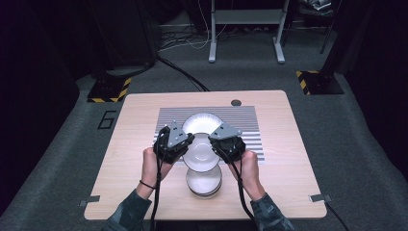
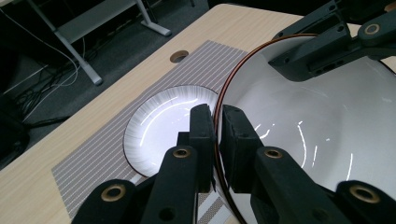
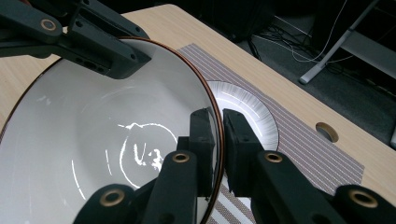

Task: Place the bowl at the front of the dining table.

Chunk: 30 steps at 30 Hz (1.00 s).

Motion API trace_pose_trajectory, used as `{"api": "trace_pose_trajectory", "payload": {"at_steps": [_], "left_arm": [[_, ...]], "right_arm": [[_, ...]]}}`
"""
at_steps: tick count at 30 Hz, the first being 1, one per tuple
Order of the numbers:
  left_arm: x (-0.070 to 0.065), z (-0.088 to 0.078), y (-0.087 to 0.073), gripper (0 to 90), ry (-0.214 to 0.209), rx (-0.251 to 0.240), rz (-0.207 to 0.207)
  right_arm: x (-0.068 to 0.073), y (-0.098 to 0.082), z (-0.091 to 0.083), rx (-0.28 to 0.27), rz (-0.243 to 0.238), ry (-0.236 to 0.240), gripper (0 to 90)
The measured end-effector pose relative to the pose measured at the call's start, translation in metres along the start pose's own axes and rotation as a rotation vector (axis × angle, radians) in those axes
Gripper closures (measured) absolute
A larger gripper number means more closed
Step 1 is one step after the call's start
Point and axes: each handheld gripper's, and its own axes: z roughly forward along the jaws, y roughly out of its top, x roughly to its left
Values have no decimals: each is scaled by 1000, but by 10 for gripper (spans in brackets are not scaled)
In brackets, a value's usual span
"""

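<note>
Grippers hold one white bowl [image 1: 201, 155] between them, lifted above the wooden table [image 1: 125, 159]. The left gripper [image 2: 216, 122] pinches the bowl's brown rim on one side, and the right gripper [image 3: 218, 127] pinches the rim on the other side. A white plate [image 1: 202, 122] lies on the striped mat [image 1: 250, 120] behind it, and a stack of bowls [image 1: 204, 185] sits nearer the person.

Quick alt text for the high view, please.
Both tongs, left and right, grip one white bowl by opposite rims above a striped mat. A plate lies behind; stacked bowls sit nearer the person.
</note>
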Motion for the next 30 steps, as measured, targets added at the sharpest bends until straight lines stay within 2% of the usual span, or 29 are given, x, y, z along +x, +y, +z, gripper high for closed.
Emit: {"api": "trace_pose_trajectory", "payload": {"at_steps": [10, 30], "left_arm": [[6, 7, 3, 830, 1, 7, -2], [24, 26, 4, 828, -13, 37, -22]], "right_arm": [[-6, 3, 6, 10, 7, -1, 826], [-19, 9, 30, 56, 24, 4, 826]]}}
